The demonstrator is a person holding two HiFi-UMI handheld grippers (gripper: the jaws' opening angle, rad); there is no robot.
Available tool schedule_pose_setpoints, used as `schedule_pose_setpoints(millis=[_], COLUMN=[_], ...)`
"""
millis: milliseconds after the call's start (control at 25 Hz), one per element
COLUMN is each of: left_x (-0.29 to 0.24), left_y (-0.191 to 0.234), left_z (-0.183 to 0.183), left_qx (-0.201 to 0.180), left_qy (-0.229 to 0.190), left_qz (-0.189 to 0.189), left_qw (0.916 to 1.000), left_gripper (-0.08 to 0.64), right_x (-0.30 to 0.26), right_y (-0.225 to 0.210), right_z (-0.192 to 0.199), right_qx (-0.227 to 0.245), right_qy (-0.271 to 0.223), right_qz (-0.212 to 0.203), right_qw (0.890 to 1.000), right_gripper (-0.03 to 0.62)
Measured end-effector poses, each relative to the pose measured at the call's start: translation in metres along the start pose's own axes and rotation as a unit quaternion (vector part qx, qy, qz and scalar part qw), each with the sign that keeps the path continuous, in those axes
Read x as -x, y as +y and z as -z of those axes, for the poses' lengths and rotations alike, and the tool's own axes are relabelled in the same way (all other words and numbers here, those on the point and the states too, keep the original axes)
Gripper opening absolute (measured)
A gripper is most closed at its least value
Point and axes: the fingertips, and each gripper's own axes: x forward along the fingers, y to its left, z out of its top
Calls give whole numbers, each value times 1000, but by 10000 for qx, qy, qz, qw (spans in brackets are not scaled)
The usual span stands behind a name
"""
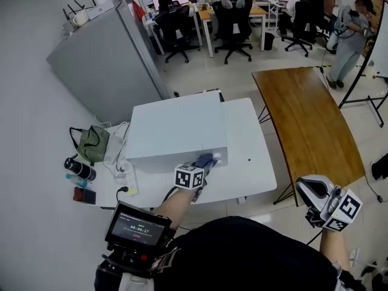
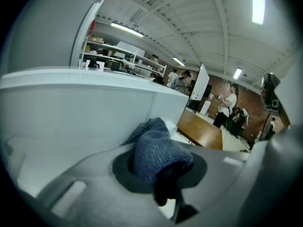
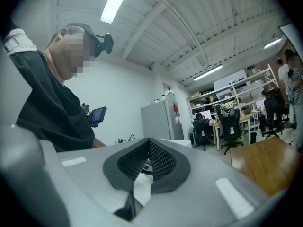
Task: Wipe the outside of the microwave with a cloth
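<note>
The white microwave (image 1: 176, 132) stands on a white table (image 1: 251, 162). My left gripper (image 1: 202, 167) is shut on a blue cloth (image 1: 205, 160) and holds it against the lower right of the microwave's front face. In the left gripper view the bunched cloth (image 2: 158, 150) fills the jaws of the left gripper (image 2: 158, 169), with the microwave's white wall (image 2: 71, 112) right behind it. My right gripper (image 1: 318, 199) hangs off to the right, away from the table, above the floor. In its own view the right gripper (image 3: 149, 161) is shut with nothing in it.
A wooden table (image 1: 303, 120) stands to the right of the white one. A grey cabinet (image 1: 103, 59) rises behind the microwave. A green bag (image 1: 92, 143), a bottle (image 1: 79, 168) and a power strip (image 1: 128, 183) lie at the table's left. Office chairs and people occupy the back.
</note>
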Motion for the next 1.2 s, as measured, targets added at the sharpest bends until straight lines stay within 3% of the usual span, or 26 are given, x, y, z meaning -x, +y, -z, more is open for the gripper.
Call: schedule_pose_setpoints(millis=[240,440,560,760,920,1040,1200], left_x=[-5,13,57,160,205,207,185], left_y=[-3,5,48,166,236,259,255], left_z=[-2,5,16,50,89,106,99], left_qx=[40,231,361,727,988,1101,1070], left_qy=[5,-108,-253,-462,-465,-434,-364], left_qz=[47,243,41,-654,-825,-784,-644], left_qw=[10000,9994,9990,9941,9906,9899,9915], left_gripper=[58,58,58,58,58,58,58], right_x=[29,2,-33,-116,-180,-202,-197], right_y=[-15,10,39,112,169,194,193], right_z=[1,-5,-14,-14,-5,4,-5], right_qx=[-97,31,149,331,416,509,538], right_qy=[-79,-41,-5,161,292,522,628], right_qz=[233,50,-99,-551,-846,-908,-722], right_qw=[9996,10000,9998,9978,9951,9932,9940], right_gripper=[5,5,5,5,5,5,5])
